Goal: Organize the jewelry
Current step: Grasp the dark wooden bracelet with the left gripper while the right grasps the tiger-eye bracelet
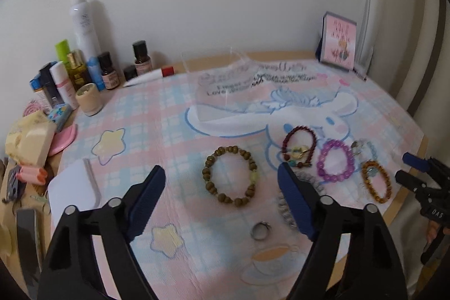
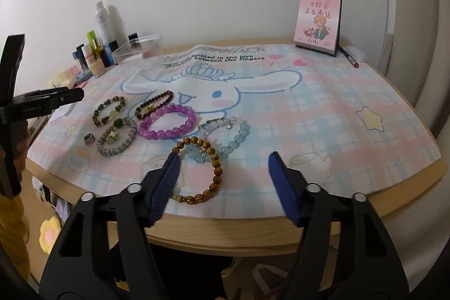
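Several bead bracelets lie on a cartoon mat (image 1: 157, 131). A brown wooden bracelet (image 1: 229, 176) lies just ahead of my open, empty left gripper (image 1: 222, 173). A silver ring (image 1: 261, 230), a grey bracelet (image 1: 284, 211), a dark red bracelet (image 1: 298, 146), a purple bracelet (image 1: 334, 160) and an amber bracelet (image 1: 376, 181) lie to its right. My open, empty right gripper (image 2: 223, 159) hovers over the amber bracelet (image 2: 201, 173), beside a pale blue bracelet (image 2: 225, 138) and the purple one (image 2: 167, 125). A clear plastic box (image 1: 213, 80) stands at the back.
Cosmetic bottles (image 1: 84, 52) and small jars crowd the back left corner. A pink desk calendar (image 2: 317, 18) stands at the back right with a red pen (image 2: 350, 58) beside it. A white card (image 1: 74, 189) lies on the left. The table's front edge (image 2: 253, 232) is near.
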`<control>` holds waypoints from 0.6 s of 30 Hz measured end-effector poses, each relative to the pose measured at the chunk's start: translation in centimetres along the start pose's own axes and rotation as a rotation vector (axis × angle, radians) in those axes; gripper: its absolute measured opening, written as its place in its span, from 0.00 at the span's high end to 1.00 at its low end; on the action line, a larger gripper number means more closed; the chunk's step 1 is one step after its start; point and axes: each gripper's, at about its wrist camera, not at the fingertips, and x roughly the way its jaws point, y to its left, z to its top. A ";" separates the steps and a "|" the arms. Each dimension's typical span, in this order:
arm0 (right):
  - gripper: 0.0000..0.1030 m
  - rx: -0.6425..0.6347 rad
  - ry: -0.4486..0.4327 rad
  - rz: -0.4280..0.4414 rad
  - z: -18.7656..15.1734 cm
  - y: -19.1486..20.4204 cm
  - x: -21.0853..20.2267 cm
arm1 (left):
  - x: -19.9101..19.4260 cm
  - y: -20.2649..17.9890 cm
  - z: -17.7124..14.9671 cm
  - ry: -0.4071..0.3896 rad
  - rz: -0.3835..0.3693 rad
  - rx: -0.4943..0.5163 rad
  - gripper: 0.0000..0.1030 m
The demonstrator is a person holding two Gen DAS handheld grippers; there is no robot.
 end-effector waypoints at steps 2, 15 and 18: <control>0.44 0.003 0.013 -0.010 0.2 -0.1 0.4 | 1.1 0.1 0.3 0.035 0.013 0.024 0.37; 0.61 0.001 0.087 -0.022 0.0 -0.2 2.0 | 5.3 0.9 1.1 0.205 -0.025 0.040 0.70; 0.65 -0.009 0.100 -0.018 -0.1 0.1 2.3 | 6.1 1.4 1.1 0.242 -0.042 0.010 0.76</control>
